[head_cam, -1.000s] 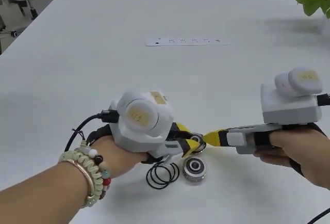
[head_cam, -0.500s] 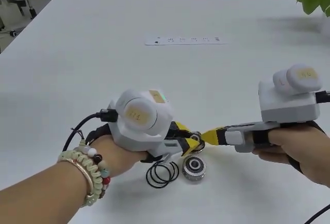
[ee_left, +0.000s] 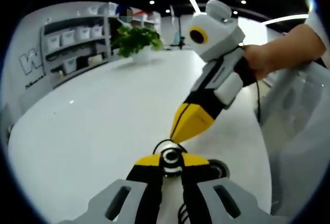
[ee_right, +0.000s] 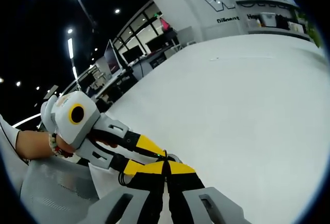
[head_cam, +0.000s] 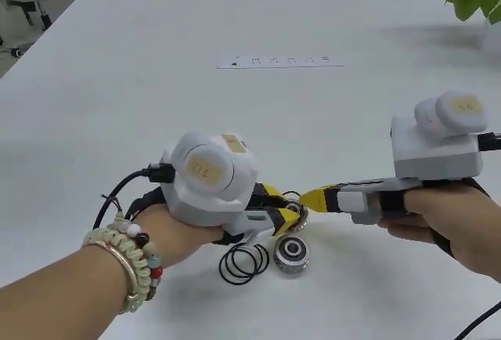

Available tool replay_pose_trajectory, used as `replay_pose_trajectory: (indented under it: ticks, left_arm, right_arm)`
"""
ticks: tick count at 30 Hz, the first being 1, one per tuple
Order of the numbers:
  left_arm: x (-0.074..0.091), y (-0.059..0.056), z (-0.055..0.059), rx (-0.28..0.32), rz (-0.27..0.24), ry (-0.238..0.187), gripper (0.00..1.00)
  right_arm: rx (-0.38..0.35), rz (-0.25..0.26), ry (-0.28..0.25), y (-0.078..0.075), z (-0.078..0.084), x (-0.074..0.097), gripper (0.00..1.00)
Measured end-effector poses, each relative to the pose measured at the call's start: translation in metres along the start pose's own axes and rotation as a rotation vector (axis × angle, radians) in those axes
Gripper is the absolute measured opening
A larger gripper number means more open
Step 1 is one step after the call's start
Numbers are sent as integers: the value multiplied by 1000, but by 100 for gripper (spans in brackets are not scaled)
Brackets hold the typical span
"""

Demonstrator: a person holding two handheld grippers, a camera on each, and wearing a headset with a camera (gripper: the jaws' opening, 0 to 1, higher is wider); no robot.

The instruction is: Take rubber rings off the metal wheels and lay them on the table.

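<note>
Head view: several rings [head_cam: 244, 262] already lie loose on the desk [head_cam: 196, 121], just beside a free wheel [head_cam: 292, 252]. The left tool [head_cam: 293, 213] clamps a second wheel [ee_left: 171, 162] just above the desk. The right tool [ee_right: 165, 168], jaws closed together, has its tip at that wheel's ring [ee_left: 166, 144]; whether it pinches it I cannot tell. The job looks partway done, with this ring not yet off.
</note>
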State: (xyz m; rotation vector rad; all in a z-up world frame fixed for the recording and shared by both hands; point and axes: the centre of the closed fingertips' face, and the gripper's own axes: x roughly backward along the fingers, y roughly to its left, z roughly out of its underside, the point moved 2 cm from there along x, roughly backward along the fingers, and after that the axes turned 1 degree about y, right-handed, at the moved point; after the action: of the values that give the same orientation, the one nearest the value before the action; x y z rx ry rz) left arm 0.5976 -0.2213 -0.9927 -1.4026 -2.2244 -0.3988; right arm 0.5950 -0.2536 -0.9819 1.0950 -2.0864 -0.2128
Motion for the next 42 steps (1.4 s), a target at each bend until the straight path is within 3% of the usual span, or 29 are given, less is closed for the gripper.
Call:
replay_pose_trajectory:
  ticks: [4, 6, 11, 13, 15, 21, 25, 33, 42]
  left_arm:
    - [2, -2, 1, -26, 22, 22, 16]
    - [3, -2, 0, -51, 23, 18, 17]
    - [11, 0, -10, -40, 27, -5, 21]
    - [15, 2, -13, -42, 26, -12, 27]
    - [18, 1, -15, -49, 37, -18, 33]
    - [35, 0, -23, -89, 75, -30, 35]
    - [51, 7, -34, -89, 65, -48, 40]
    - [85, 14, -45, -110, 37, -91, 49]
    - [120, 11, -47, -122, -16, -121, 60]
  right_arm:
    - [-3, 6, 4, -1, 0, 0, 0]
    - [1, 11, 6, -2, 0, 0, 0]
    - [2, 12, 5, -2, -1, 0, 0]
    - [1, 18, -2, -3, -2, 2, 0]
    - [-2, 26, -15, -5, -6, 4, 0]
    - [7, 50, -33, -8, -11, 9, 0]
    - [10, 49, -46, -7, -14, 12, 0]
    - [27, 41, -64, 0, -21, 14, 0]
    - [55, 10, -74, 14, -27, 16, 0]
